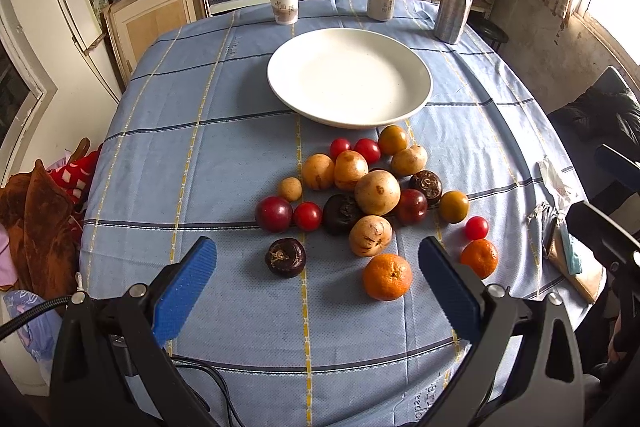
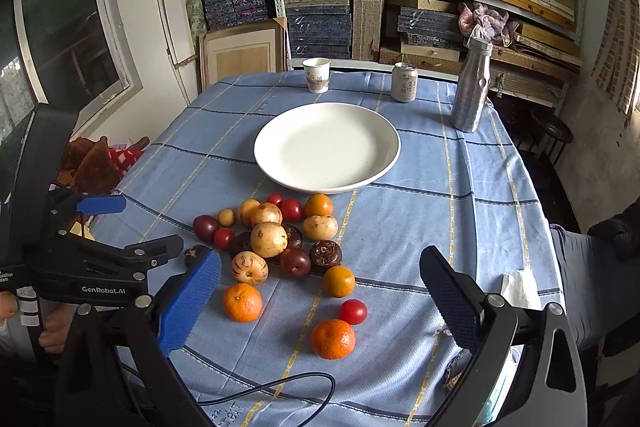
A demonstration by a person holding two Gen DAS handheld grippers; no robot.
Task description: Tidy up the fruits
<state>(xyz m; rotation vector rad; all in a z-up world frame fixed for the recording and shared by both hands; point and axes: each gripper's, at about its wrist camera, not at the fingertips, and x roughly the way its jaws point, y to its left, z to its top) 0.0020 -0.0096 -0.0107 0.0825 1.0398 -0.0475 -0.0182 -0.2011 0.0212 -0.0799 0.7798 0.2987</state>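
The fruits (image 1: 360, 203) lay heaped at mid-frame on the blue checked cloth (image 1: 200, 155), just below the bare white plate (image 1: 416, 95). We held the left gripper (image 1: 318, 267) and right gripper (image 2: 320, 285) above them — jaws spread wide, grasping nothing. We judged the mandarin (image 2: 333, 338) light, round, apt to roll — best pinched gently across its middle.

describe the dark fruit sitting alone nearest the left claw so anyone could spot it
Start at the white plate on the blue checked tablecloth; the fruit pile lies on its near side. At the pile's near-left edge, apart from the rest, sits the dark wrinkled fruit, just ahead of the open left claw. Unlike the two other dark fruits wedged into the pile, it touches nothing.
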